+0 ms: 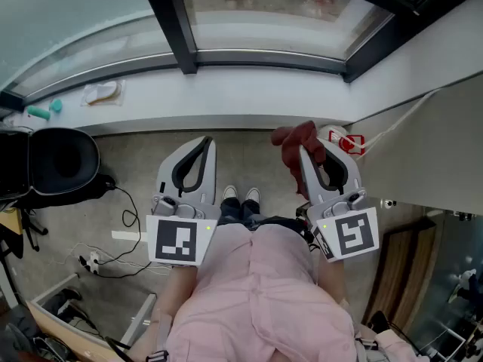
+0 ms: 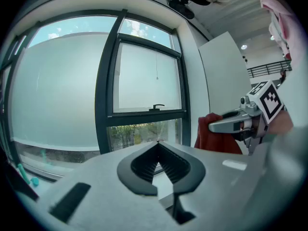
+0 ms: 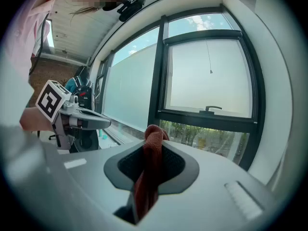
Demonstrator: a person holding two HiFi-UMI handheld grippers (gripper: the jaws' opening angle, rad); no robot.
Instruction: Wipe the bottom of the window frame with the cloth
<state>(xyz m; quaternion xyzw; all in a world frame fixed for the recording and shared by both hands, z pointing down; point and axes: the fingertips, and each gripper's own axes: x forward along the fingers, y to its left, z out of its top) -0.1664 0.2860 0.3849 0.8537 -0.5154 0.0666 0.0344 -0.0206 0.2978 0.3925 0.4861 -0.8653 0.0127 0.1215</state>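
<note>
A dark red cloth [image 1: 299,139] is bunched between the jaws of my right gripper [image 1: 304,152], which is shut on it; in the right gripper view the cloth [image 3: 153,146] sticks up past the tips and hangs down between the pads. My left gripper [image 1: 205,143] is shut with nothing in it, its tips meeting [image 2: 158,144]. Both grippers are held side by side over the floor, short of the white sill [image 1: 226,105]. The window frame's dark bottom rail [image 1: 264,57] runs beyond the sill, also seen ahead in the left gripper view [image 2: 144,118] and right gripper view [image 3: 207,115].
A black chair [image 1: 56,161] stands at the left, with cables [image 1: 106,259] on the floor beside it. A teal object [image 1: 43,111] and a plastic wrapper [image 1: 102,93] lie on the sill's left end. A red-and-white box [image 1: 349,142] sits by the white wall [image 1: 430,149] at the right.
</note>
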